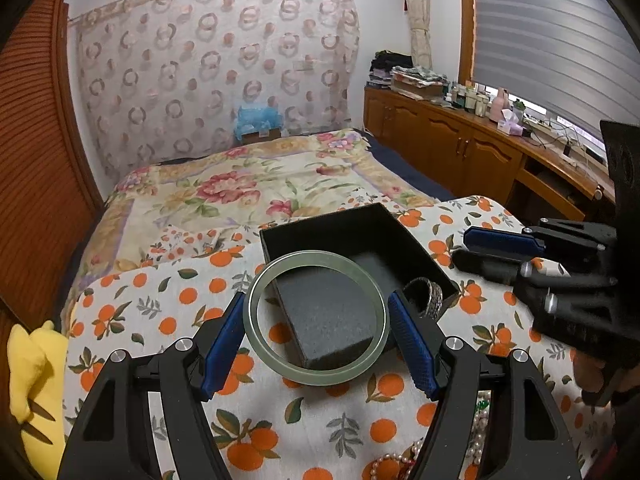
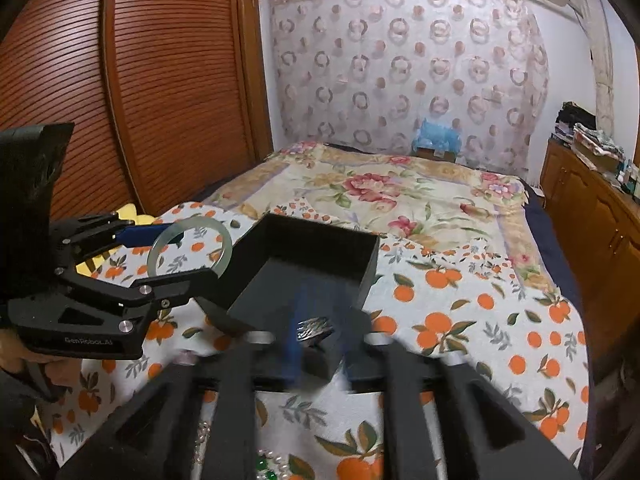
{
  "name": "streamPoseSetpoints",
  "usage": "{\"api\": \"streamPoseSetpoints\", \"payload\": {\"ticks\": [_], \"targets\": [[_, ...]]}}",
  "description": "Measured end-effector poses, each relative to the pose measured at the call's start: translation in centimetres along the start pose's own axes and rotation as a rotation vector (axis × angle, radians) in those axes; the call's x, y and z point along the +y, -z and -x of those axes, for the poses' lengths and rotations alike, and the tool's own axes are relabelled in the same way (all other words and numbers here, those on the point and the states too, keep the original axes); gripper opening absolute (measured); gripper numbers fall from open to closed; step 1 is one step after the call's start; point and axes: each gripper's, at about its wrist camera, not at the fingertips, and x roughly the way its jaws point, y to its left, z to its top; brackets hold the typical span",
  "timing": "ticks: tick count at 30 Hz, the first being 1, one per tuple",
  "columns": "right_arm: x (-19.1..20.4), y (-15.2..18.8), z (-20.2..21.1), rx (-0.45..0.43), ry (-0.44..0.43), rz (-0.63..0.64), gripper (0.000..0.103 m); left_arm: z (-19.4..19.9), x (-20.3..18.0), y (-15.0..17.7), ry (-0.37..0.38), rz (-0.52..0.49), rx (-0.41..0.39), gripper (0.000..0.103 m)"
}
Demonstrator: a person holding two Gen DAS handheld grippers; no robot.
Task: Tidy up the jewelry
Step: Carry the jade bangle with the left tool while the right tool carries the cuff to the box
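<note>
Two hand-held grippers in play. Left hand-held gripper, bottom centre of the left wrist view: blue pads spread wide, pressed on opposite sides of pale green bangle, held clear above the orange-print worktop. Bangle a closed ring, so no long axis; plane tipped, far rim higher, opening facing up and toward the camera, overlapping the near-left corner of the black box.

Right hand-held gripper, bottom centre of the right wrist view: heavily motion-blurred, fingers apparently narrow around a silver patterned ring; grip itself cannot be confirmed. Same ring seen on edge at the box's near-right corner in the left view.

Pearl strands and green beads loose on the cloth at the bottom edge, not yet sorted.

Box open, grey foam pad inside, no jewelry visibly settled on it.

Judgement: early stage; bangle and ring poised for placement, beads and pearls left.

Floral bed beyond, upper centre.
</note>
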Motion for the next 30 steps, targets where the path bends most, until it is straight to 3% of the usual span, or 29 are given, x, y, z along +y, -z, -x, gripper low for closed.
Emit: {"api": "streamPoseSetpoints", "payload": {"ticks": [11, 18, 20, 24, 30], "targets": [[1.5, 2.8, -0.1, 0.044, -0.026, -0.014, 0.038, 2.3, 1.3, 3.9, 0.018, 0.039, -0.017, 0.068], [2.0, 3.5, -1.7, 0.096, -0.07, -0.071, 0.038, 2.8, 1.5, 4.6, 0.025, 0.051, -0.02, 0.068], [2.3, 3.7, -2.2, 0.105, -0.074, -0.083, 0.028, 3.0, 1.6, 4.8, 0.025, 0.053, -0.019, 0.068], [2.2, 3.4, -3.0, 0.117, -0.074, -0.113, 0.023, 3.0, 1.6, 4.7, 0.024, 0.055, -0.019, 0.068], [1.6, 3.4, -3.2, 0.123, -0.076, -0.138, 0.006, 3.0, 1.8, 4.7, 0.023, 0.056, -0.018, 0.068]]}}
